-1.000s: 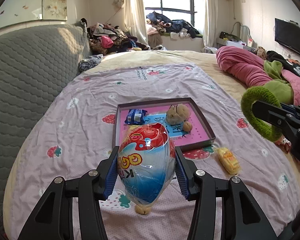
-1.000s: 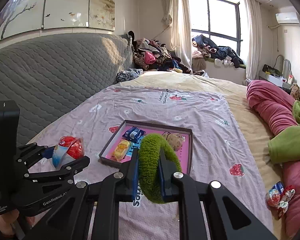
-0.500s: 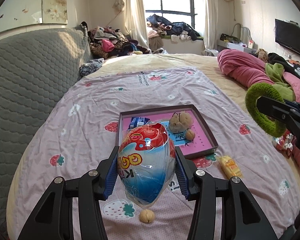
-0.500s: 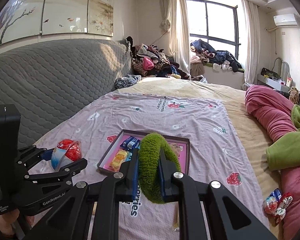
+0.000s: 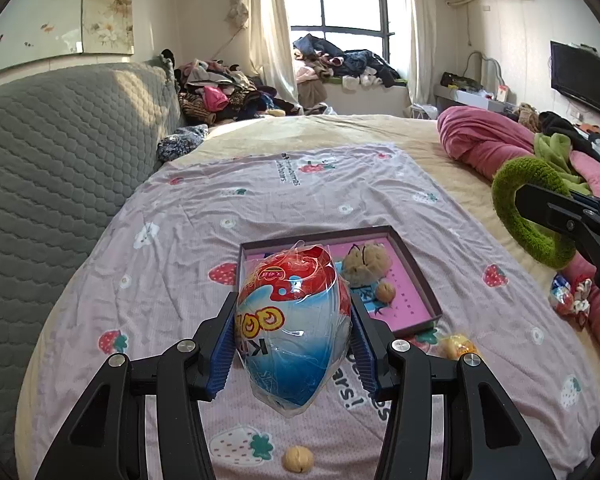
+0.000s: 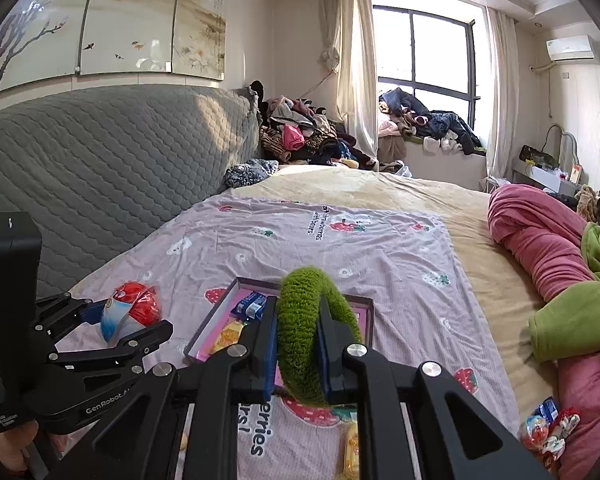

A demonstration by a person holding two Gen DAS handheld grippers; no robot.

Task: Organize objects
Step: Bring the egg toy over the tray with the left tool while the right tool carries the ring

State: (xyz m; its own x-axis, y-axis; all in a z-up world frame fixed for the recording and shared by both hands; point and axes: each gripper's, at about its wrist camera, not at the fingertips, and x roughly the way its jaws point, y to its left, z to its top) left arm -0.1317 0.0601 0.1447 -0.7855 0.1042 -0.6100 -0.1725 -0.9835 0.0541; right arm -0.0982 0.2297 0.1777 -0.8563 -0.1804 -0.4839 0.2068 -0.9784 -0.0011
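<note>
My left gripper (image 5: 294, 346) is clamped part-way closed on a plastic-wrapped toy egg (image 5: 292, 328), red on top and blue-white below, its blue pads (image 5: 223, 354) pressing both sides and holding it clear of the strawberry-print sheet (image 5: 260, 208). My right gripper (image 6: 298, 346) is squeezed tight on a fuzzy green ring (image 6: 312, 332), which stands upright between the jaws. Beyond the egg I see a shallow pink-lined box (image 5: 410, 258) lying on the sheet, with a tan plush toy (image 5: 366, 264) and a walnut (image 5: 386, 291) inside; the right view shows a blue packet (image 6: 250, 305) and a yellow packet (image 6: 228, 334) in it too. Another walnut (image 5: 297, 458) lies loose on the sheet near me.
</note>
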